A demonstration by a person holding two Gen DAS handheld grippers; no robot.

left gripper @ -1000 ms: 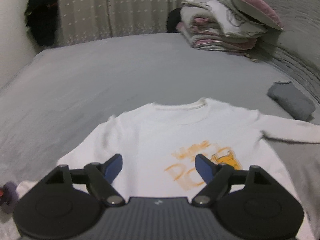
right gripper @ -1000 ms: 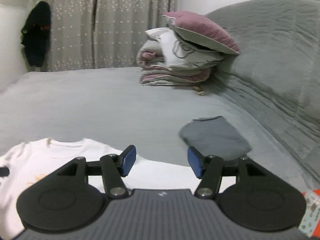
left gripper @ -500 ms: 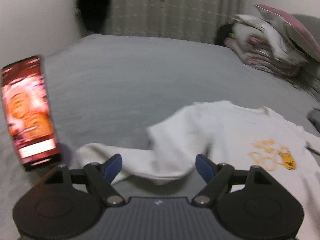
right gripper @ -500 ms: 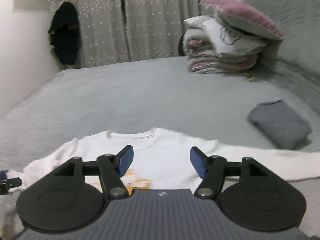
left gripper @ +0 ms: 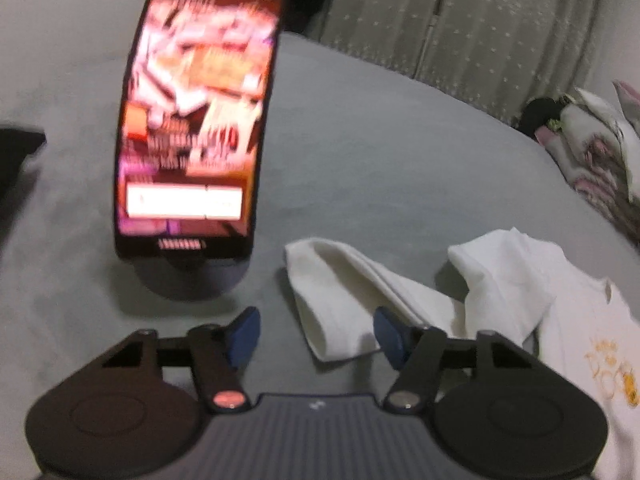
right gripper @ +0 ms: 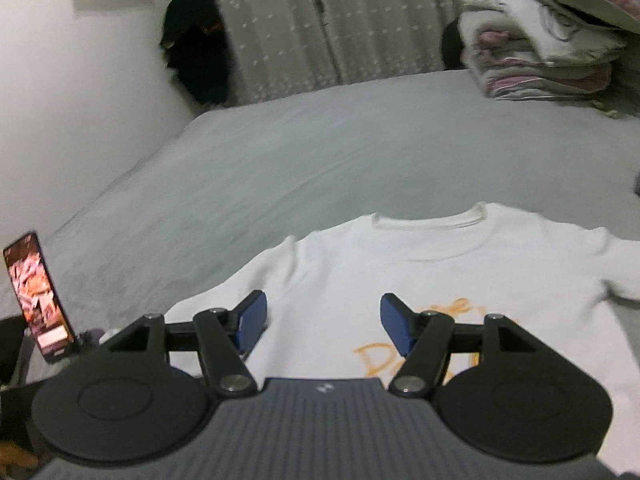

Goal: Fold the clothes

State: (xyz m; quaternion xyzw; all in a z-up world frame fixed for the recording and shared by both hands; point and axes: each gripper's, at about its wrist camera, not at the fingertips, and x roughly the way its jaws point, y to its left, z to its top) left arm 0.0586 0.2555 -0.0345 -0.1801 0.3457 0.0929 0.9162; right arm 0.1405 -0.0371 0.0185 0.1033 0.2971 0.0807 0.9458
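Left wrist view: the left hand-held gripper (left gripper: 316,336) has swung away from the chest print to the cuff of the white long-sleeved cotton shirt (left gripper: 508,280). Its jaws are closing around the cuff, seemingly not yet pinching, so a sleeve fold looks next. One lit phone on a stand (left gripper: 196,112) stands nearby.

Right wrist view: the right hand-held gripper (right gripper: 322,324), released, now hovers over that one shirt, spread on the grey bed (right gripper: 320,152); one folded bedding stack (right gripper: 536,52) lies beyond.

I see orange letters printed on the white long-sleeved shirt (right gripper: 460,280), but I can read only a "D". The lit phone screen (left gripper: 192,120) is too blurred to read.
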